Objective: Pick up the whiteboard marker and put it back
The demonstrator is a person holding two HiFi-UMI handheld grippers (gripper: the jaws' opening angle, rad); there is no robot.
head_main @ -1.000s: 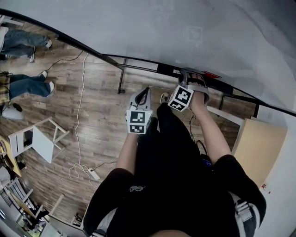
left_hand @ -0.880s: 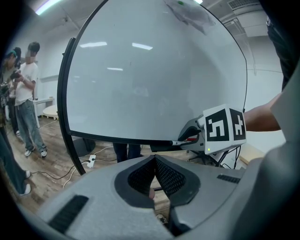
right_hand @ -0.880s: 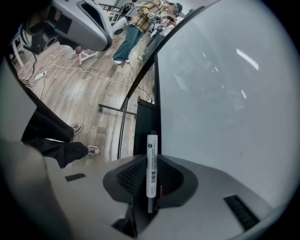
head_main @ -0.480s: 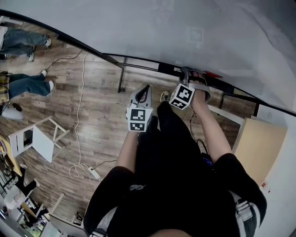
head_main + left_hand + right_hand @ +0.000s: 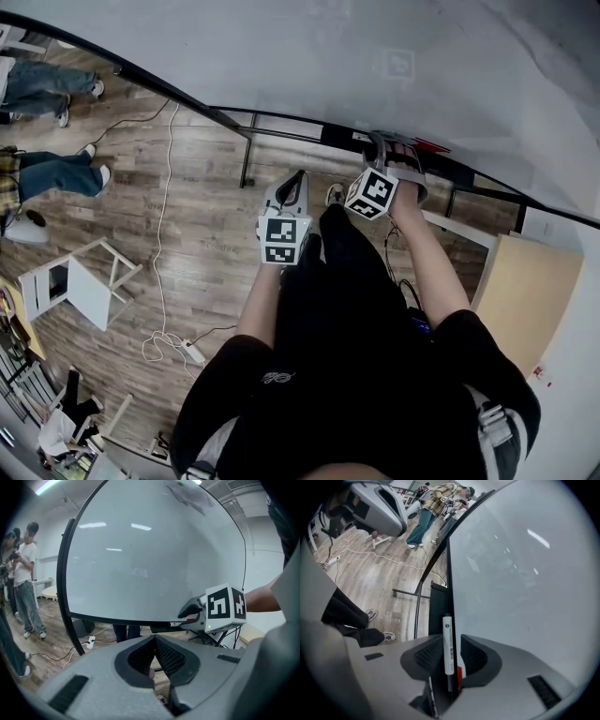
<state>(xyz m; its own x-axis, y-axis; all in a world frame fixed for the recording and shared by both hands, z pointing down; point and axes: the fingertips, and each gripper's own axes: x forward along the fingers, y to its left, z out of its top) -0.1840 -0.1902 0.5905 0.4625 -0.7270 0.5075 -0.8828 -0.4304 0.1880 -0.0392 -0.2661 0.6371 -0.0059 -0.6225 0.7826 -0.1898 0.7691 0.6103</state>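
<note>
A white whiteboard marker (image 5: 447,639) with a black tip lies along the black tray (image 5: 438,603) at the foot of the whiteboard (image 5: 328,66). My right gripper (image 5: 452,655) straddles it, and its jaws are opening: the marker lies between the pads with a gap on the right side, and neither pad presses on it. In the head view the right gripper (image 5: 392,153) is at the tray (image 5: 342,139). My left gripper (image 5: 294,185) hangs lower left of it, away from the board. Its jaws (image 5: 154,641) are shut with nothing between them.
A red object (image 5: 459,673) sits on the tray under the right jaw. The board's black stand legs (image 5: 246,161) reach the wood floor. A white cable and power strip (image 5: 187,352) lie on the floor, a white chair (image 5: 84,281) and people (image 5: 52,173) stand left, and a light wood cabinet (image 5: 525,291) stands right.
Both grippers keep their places at the board. Only a person at the lower left edge of the head view has shifted.
</note>
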